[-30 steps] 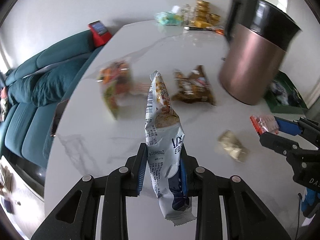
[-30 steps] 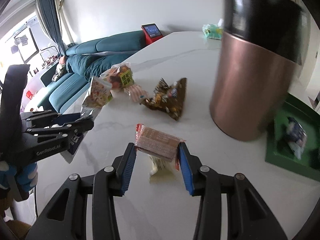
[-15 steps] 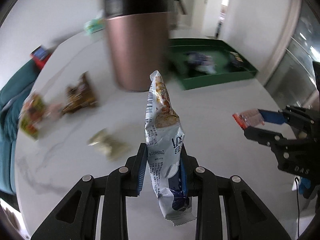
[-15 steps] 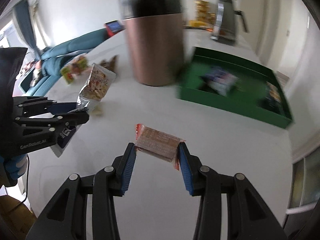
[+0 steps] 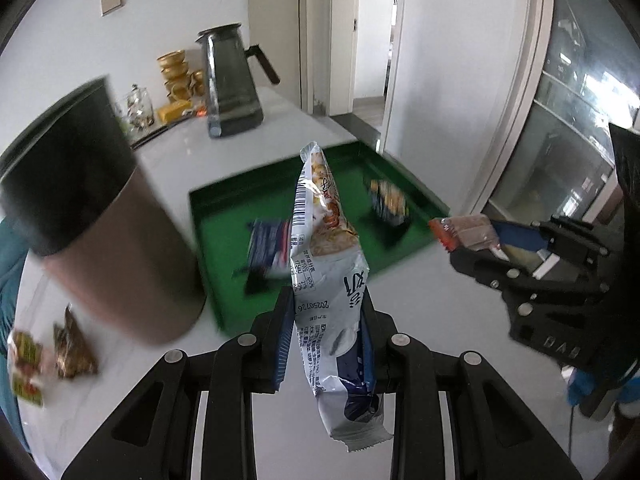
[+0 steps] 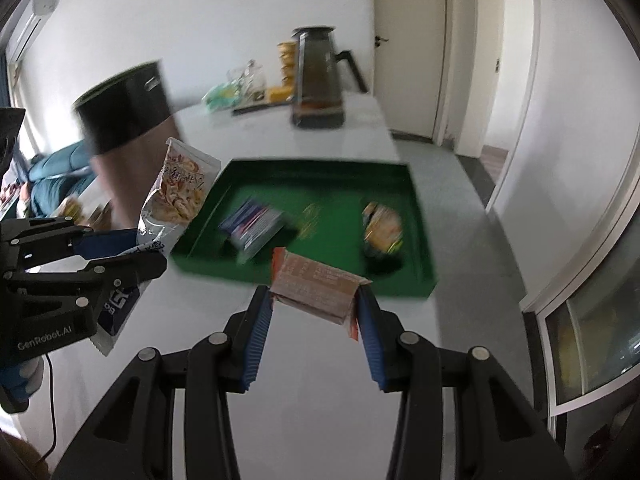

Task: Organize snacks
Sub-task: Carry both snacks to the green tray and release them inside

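Both tongs loaded, L tongs [image 5: 326, 338] clamped on tall chip bag [image 5: 320, 248], R tongs [image 6: 314, 316] on flat wafer pack [image 6: 316, 290], both above worktop [image 6: 320, 400] just short of green tray [image 6: 296, 172]: carry past rim, lower into bare spots, then release.

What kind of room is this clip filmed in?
Most likely a home living or dining area: a teal sofa beside a white table carrying a glass kettle, with interior doorways behind.
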Demonstrator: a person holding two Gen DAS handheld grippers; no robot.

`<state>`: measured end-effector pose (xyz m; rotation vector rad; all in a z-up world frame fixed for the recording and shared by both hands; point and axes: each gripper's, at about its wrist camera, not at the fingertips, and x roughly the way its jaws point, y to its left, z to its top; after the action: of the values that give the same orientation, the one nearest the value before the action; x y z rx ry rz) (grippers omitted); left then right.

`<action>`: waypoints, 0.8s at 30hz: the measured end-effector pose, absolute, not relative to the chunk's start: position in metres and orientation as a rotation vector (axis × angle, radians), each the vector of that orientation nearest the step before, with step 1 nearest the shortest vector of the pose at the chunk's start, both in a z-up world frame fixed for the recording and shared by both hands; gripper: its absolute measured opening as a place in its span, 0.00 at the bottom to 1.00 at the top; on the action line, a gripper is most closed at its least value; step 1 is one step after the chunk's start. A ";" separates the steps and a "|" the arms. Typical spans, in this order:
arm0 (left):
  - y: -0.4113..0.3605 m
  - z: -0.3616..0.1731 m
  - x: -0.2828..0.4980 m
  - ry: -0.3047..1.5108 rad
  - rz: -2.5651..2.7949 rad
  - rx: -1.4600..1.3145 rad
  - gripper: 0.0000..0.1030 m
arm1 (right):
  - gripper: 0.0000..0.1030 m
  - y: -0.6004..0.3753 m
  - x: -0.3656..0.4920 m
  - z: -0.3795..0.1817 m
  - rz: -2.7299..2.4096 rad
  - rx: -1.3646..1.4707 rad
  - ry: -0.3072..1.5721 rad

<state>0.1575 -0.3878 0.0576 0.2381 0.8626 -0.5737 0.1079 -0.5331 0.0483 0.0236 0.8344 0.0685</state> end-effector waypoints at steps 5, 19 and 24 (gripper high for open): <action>-0.420 0.046 0.199 0.885 -0.552 0.217 0.24 | 0.23 -0.548 0.151 0.030 0.065 0.017 0.847; -0.452 -0.026 0.252 1.018 -0.496 0.227 0.24 | 0.23 -0.572 0.210 -0.046 0.048 0.012 0.965; -0.458 -0.031 0.267 1.006 -0.412 0.268 0.24 | 0.26 -0.566 0.230 -0.055 0.046 -0.006 0.962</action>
<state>0.2672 -0.4585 -0.0313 0.2685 1.0059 -0.4119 0.2298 -0.5657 -0.0549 -0.0058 0.9623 0.0455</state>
